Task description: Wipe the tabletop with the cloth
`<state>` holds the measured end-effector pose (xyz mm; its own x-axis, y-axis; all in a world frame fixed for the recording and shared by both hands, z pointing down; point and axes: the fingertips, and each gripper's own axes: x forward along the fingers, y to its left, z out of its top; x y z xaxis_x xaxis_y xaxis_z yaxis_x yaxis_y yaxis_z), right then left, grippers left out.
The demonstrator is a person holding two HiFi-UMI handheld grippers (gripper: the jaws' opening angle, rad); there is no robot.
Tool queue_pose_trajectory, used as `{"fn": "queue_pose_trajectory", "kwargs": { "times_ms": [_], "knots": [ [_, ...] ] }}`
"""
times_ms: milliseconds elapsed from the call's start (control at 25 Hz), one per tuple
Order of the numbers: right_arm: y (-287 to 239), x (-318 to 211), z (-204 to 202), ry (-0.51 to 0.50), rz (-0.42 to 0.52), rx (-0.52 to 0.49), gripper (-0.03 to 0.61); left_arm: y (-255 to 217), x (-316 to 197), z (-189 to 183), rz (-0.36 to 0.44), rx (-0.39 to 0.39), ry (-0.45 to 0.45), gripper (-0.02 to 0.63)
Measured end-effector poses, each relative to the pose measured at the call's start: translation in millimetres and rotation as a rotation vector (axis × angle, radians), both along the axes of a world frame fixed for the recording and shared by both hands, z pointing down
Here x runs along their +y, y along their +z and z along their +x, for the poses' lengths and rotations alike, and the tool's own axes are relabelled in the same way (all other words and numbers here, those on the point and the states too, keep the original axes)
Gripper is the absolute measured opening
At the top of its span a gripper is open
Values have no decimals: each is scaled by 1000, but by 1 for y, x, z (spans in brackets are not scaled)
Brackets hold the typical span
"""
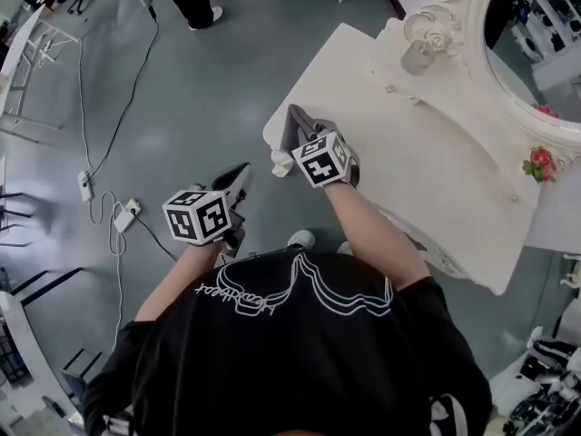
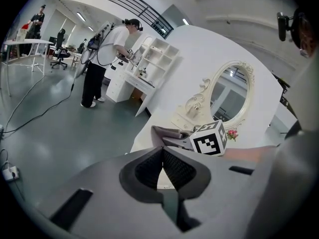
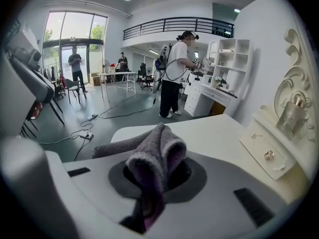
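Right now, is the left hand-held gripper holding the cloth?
No, the left hand-held gripper is shut and empty; the cloth is clamped in the right hand-held gripper.

Grey floor (image 1: pixel 209 89) meets white shelving (image 3: pixel 227 59), tall windows (image 3: pixel 75 31) and a railed mezzanine (image 3: pixel 174 26).

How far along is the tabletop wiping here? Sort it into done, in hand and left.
Done: the grey fleecy cloth is clamped in the right claw. In hand: that claw holds it at the corner of the white dressing tabletop. Left: no wiped patch can be told, so the whole top is to do; the left claw is shut, empty, off the table.
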<state>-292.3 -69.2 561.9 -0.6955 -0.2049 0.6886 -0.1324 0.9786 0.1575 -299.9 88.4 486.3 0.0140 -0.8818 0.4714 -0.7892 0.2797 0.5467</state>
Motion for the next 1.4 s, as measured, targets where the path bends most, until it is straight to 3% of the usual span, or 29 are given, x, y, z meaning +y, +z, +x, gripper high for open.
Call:
{"fn": "queue_pose_trajectory", "kwargs": {
  "times_ms": [560, 800, 1400],
  "knots": [
    [-1, -22, 33, 46, 52, -3, 54, -9, -31, 3, 32, -4, 79, 5],
    [-1, -35, 67, 85, 19, 13, 52, -15, -59, 25, 45, -8, 155, 5],
    [0, -63, 159, 209, 51, 25, 52, -16, -107, 85, 43, -3, 314, 5]
  ]
}}
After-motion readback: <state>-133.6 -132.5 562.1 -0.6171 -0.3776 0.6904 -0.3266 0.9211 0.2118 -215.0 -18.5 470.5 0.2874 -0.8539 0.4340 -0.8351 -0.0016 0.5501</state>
